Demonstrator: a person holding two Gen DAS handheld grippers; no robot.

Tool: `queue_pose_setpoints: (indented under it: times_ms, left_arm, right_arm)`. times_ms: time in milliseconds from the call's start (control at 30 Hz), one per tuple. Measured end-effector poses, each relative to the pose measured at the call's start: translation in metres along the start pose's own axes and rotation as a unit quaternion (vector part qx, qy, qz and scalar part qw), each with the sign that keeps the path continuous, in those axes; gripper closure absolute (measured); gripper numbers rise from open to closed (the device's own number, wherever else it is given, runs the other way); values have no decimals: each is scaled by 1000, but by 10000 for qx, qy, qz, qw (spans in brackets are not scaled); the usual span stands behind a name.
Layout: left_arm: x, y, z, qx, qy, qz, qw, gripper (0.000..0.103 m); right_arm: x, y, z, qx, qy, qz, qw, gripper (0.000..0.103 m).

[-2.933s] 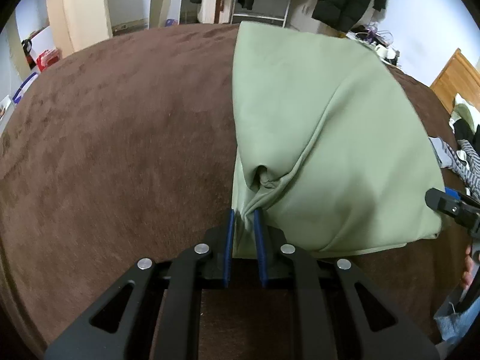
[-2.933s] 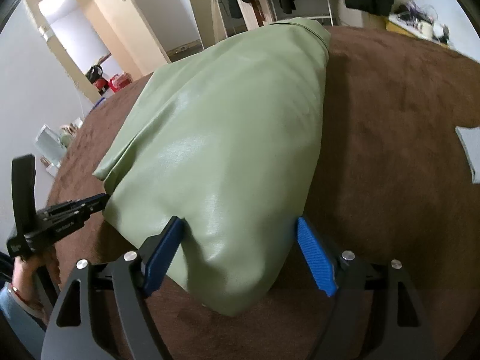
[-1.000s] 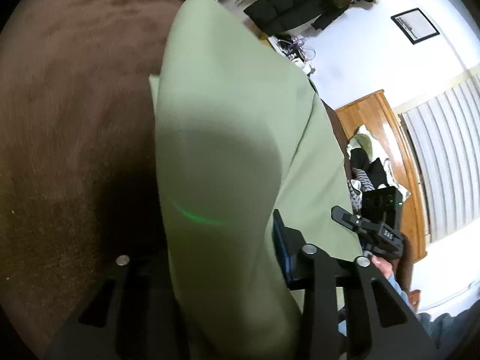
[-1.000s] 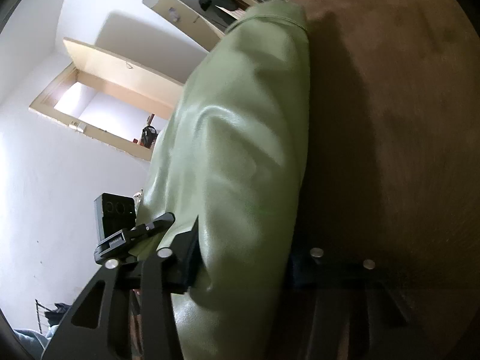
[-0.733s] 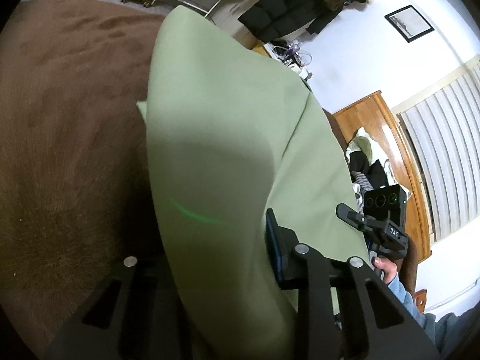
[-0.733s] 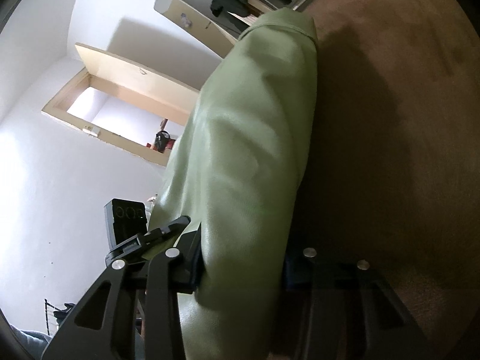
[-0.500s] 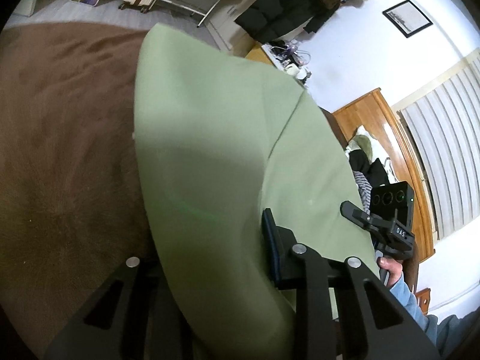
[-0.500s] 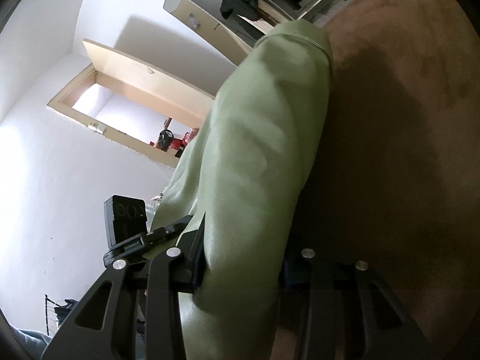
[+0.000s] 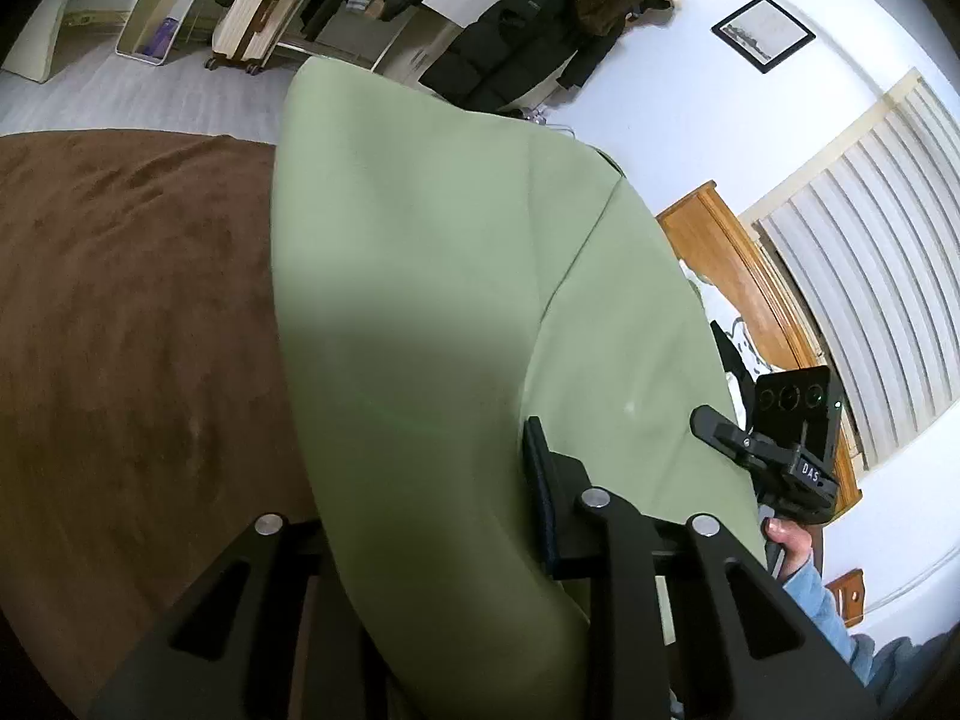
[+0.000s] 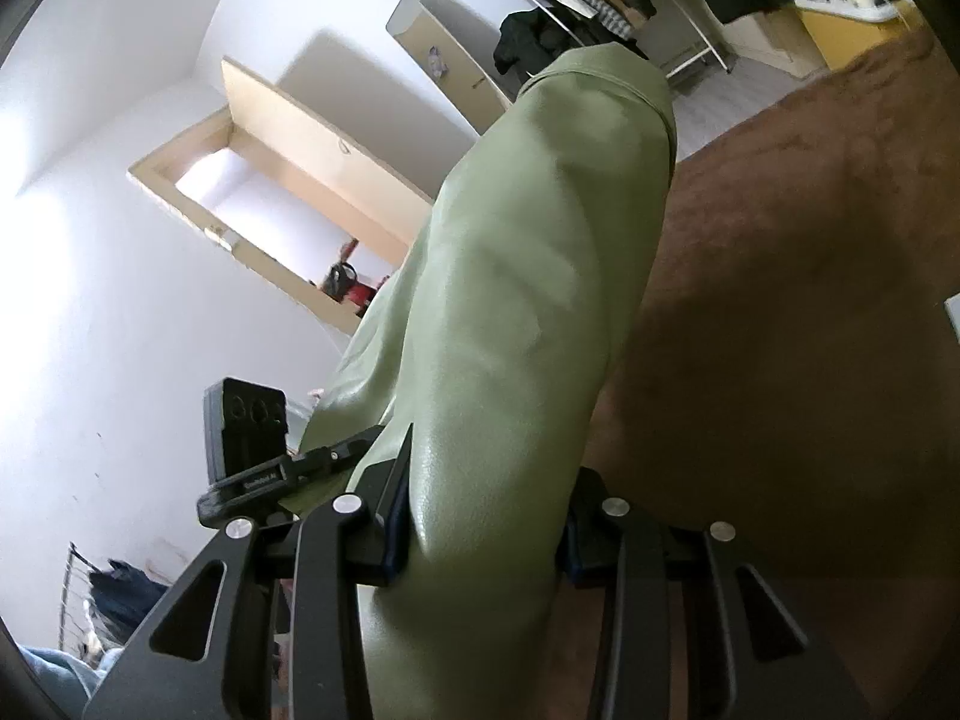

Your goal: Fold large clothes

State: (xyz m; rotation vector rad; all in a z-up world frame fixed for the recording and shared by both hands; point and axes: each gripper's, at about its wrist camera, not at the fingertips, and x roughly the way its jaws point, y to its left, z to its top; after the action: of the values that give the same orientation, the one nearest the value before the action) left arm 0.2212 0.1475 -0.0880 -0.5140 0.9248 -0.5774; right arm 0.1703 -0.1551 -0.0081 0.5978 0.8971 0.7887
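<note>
The large pale-green garment of smooth, slightly glossy fabric [image 9: 420,276] was lifted off the brown plush blanket [image 9: 120,312], with its near end held up by both tools and its far end running away toward the clothes rack. In the left wrist view the left gripper [image 9: 420,516] had the cloth bunched thickly between its black fingers; the right finger's dark pad [image 9: 540,498] pressed against the fabric while the other finger was hidden under the drape, so the tool was clamped on the garment's near edge. A seam or fold line ran diagonally across the cloth, and the lower part of it lay in shadow. Off to the right of that view the other tool showed as a black handheld unit with the person's hand under it. In the right wrist view the right gripper [image 10: 480,516] likewise pinched the garment [image 10: 540,276], with a thick roll of green cloth filling the space between its blue-padded fingers [image 10: 396,510]. The fabric rose from there as a long, rounded, faintly wrinkled column, and the blanket [image 10: 810,276] lay beneath and to the right of it. Beyond the cloth stood a black hooded coat on a rack [image 9: 528,42], a framed picture on the white wall [image 9: 763,33] and a wooden headboard [image 9: 738,276].
</note>
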Motion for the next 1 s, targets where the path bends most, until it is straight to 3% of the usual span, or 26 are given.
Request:
queue_pose_setpoints:
  times_ms: [233,267,533,767,1000]
  left_arm:
    - [-14,0,-5,19,-24,129,9999,77]
    - [-18,0,-7,16,-59,157,9999,77]
    - [-70,23,-14,-109,-403,560,9976,77]
    - [-150,65,-33,-366,-894,901,9912,77]
    - [-239,124,-65,-693,-1321,1478,9777,77]
  right_arm:
    - [4,6,2,-75,111,86,9999,66]
    - [15,1,19,-77,119,101,9998,66]
    - [74,7,38,-282,480,442,9975,66]
    - [149,58,44,-800,956,727,9895,66]
    - [266,126,27,-1221,1547,1020,9751,66]
